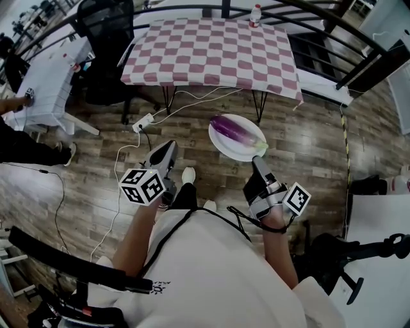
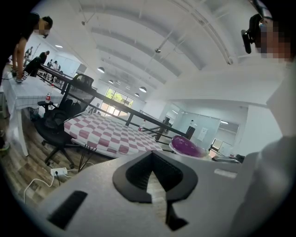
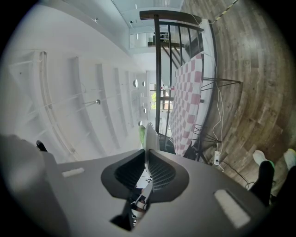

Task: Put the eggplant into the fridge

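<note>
A purple eggplant (image 1: 234, 130) with a green stem end lies on a white plate (image 1: 221, 146), which is held out above the wooden floor. My right gripper (image 1: 258, 160) is shut on the plate's near rim. In the right gripper view the plate (image 3: 151, 136) shows edge-on between the pads. My left gripper (image 1: 163, 154) hangs to the left of the plate with its jaws together and nothing in them. The left gripper view shows the eggplant (image 2: 187, 146) on the plate (image 2: 173, 149) off to the right of its tips (image 2: 152, 155). No fridge is in view.
A table with a pink-and-white checked cloth (image 1: 211, 51) stands ahead, with a bottle (image 1: 255, 16) at its far edge. A black office chair (image 1: 106, 38) and a white table (image 1: 45, 83) are at the left. A power strip (image 1: 143, 122) and cables lie on the floor. A black railing runs behind.
</note>
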`<act>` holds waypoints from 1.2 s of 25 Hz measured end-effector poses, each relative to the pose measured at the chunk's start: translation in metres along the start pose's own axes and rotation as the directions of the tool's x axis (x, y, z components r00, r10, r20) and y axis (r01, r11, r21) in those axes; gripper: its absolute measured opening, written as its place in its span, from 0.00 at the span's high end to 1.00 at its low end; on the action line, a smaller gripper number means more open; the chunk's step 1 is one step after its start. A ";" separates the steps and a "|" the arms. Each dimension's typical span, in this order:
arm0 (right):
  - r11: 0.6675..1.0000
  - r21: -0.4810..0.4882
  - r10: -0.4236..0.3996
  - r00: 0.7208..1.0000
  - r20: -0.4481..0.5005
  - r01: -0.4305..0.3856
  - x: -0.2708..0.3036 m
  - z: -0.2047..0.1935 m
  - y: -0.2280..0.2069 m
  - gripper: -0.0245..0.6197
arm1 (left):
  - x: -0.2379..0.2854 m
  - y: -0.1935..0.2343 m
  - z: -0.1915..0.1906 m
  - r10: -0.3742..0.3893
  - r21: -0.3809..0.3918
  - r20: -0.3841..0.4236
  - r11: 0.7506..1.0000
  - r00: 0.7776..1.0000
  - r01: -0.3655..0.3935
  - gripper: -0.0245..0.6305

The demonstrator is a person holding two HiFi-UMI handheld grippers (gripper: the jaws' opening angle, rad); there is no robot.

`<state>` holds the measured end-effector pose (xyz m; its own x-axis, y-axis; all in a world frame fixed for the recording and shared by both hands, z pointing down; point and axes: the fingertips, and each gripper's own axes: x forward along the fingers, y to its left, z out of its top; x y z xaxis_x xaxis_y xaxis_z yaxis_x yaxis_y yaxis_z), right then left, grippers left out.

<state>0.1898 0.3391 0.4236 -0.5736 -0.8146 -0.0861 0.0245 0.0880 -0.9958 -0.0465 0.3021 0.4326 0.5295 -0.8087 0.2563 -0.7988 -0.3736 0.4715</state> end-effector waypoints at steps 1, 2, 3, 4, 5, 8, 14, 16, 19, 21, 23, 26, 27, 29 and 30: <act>1.000 -0.002 -0.002 1.000 0.000 0.002 0.001 0.000 0.000 0.91 | 0.001 0.001 0.000 0.000 0.000 -0.002 1.000 1.000 0.000 0.96; 1.000 -0.002 -0.004 1.000 -0.001 0.004 0.003 0.001 -0.001 0.91 | 0.003 0.002 -0.001 0.000 -0.001 -0.004 1.000 1.000 0.000 0.96; 1.000 -0.002 -0.007 1.000 -0.002 0.007 0.004 0.001 -0.002 0.91 | 0.004 0.004 -0.001 0.000 -0.003 -0.005 1.000 1.000 0.000 0.96; 1.000 -0.002 -0.010 1.000 -0.003 0.010 0.005 0.002 -0.003 0.91 | 0.007 0.005 -0.001 0.000 -0.005 -0.006 1.000 1.000 0.000 0.96; 1.000 -0.002 -0.012 1.000 -0.004 0.012 0.007 0.003 -0.004 0.91 | 0.009 0.006 -0.001 0.000 -0.006 -0.007 1.000 1.000 0.000 0.96; 1.000 -0.009 -0.015 1.000 0.000 0.015 0.015 0.009 -0.005 0.91 | 0.018 0.011 0.002 -0.006 -0.003 -0.010 1.000 1.000 0.006 0.96; 1.000 -0.011 -0.012 1.000 0.015 0.013 0.041 0.022 -0.007 0.91 | 0.044 0.026 0.013 -0.022 -0.001 -0.020 1.000 1.000 0.022 0.96; 1.000 -0.016 -0.012 1.000 0.018 0.013 0.049 0.026 -0.007 0.91 | 0.053 0.030 0.017 -0.029 -0.001 -0.027 1.000 0.999 0.029 0.96; 1.000 -0.013 -0.017 1.000 0.025 0.017 0.064 0.032 -0.009 0.91 | 0.067 0.038 0.023 -0.038 0.000 -0.040 0.999 0.998 0.038 0.96; 1.000 -0.009 -0.019 0.999 0.030 0.020 0.075 0.036 -0.011 0.91 | 0.077 0.044 0.030 -0.044 0.003 -0.044 0.999 0.998 0.045 0.96; 1.000 -0.005 -0.021 0.999 0.035 0.021 0.087 0.040 -0.012 0.91 | 0.087 0.051 0.038 -0.051 0.005 -0.048 0.999 0.998 0.052 0.96; 1.000 -0.006 -0.027 0.999 0.039 0.027 0.108 0.043 -0.012 0.91 | 0.099 0.062 0.049 -0.061 0.011 -0.057 0.998 0.997 0.061 0.96; 1.000 -0.007 -0.026 0.999 0.040 0.027 0.117 0.044 -0.012 0.91 | 0.103 0.067 0.054 -0.063 0.012 -0.061 0.998 0.996 0.064 0.96; 1.000 -0.008 -0.024 0.999 0.043 0.024 0.134 0.046 -0.011 0.91 | 0.113 0.078 0.064 -0.065 0.011 -0.069 0.998 0.995 0.066 0.96; 1.000 -0.008 -0.024 0.999 0.045 0.024 0.143 0.047 -0.010 0.91 | 0.118 0.084 0.068 -0.067 0.009 -0.073 0.998 0.995 0.067 0.96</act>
<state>0.1461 0.1952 0.4202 -0.5362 -0.8417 -0.0639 0.0043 0.0729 -0.9973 -0.0708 0.1445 0.4451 0.6009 -0.7467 0.2852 -0.7639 -0.4313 0.4801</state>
